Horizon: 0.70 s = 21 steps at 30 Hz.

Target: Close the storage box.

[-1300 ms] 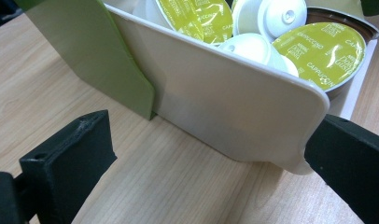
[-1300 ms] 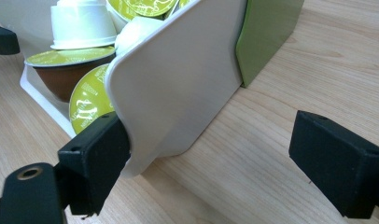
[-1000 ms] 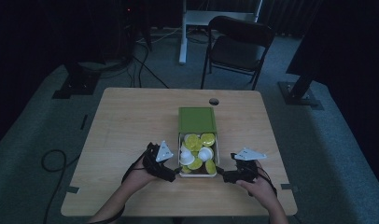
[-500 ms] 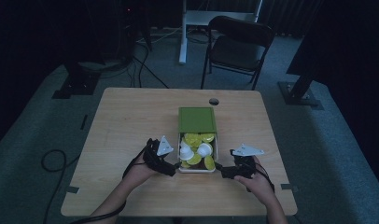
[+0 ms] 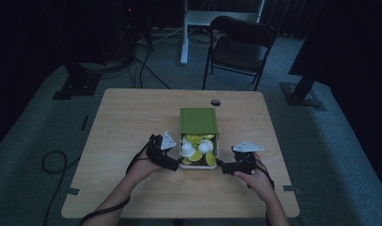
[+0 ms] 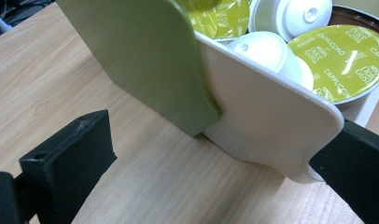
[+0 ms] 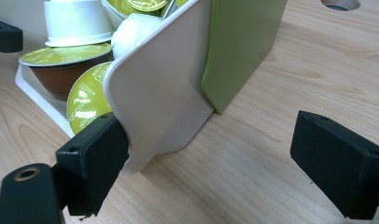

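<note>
1. The white tray (image 5: 199, 165) of coffee pods (image 5: 195, 156) has slid further out of its green sleeve (image 5: 198, 121) since a second ago (nearly halfway).
2. Left gripper (image 5: 172, 165) and right gripper (image 5: 225, 167) gape wide at its front corners, clamping nothing.

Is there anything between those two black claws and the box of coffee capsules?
Nothing visible. The left gripper and right gripper, both open, each have one jaw against a white side wall of the capsule box.
</note>
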Motion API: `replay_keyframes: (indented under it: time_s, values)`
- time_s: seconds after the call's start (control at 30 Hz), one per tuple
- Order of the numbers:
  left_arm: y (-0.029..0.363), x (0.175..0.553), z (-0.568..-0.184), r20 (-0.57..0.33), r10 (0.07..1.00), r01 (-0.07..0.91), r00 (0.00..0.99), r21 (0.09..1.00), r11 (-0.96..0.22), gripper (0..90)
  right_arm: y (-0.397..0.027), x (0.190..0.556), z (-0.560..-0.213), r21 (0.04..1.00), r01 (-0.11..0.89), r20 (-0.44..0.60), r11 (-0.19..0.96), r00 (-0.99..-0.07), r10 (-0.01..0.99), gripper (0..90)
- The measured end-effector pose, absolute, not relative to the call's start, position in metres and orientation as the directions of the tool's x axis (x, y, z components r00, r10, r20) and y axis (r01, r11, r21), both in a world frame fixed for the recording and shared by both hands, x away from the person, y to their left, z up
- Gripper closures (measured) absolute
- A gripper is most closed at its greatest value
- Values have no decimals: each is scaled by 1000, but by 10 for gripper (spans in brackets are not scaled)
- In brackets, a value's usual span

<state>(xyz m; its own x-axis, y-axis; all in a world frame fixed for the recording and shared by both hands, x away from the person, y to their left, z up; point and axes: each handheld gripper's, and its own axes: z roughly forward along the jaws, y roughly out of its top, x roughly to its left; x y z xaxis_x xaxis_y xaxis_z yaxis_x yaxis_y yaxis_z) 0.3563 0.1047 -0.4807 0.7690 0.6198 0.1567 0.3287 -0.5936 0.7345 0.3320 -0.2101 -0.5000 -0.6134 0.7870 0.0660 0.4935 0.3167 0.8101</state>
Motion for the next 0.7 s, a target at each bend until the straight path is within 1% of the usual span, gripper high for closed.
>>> replay_keyframes:
  time_s: [0.23,0.47,0.7]
  values:
    - [104,364,-478,154,625,329,765,740,-586,13,-211,339,-499,814,499,76,298,-600,796,111]
    - [103,374,-475,159,632,335,758,737,-587,13,-212,346,-495,815,501,66,292,-580,812,111]
    - [102,383,-474,168,634,337,755,730,-594,13,-210,354,-499,810,515,74,280,-563,823,112]
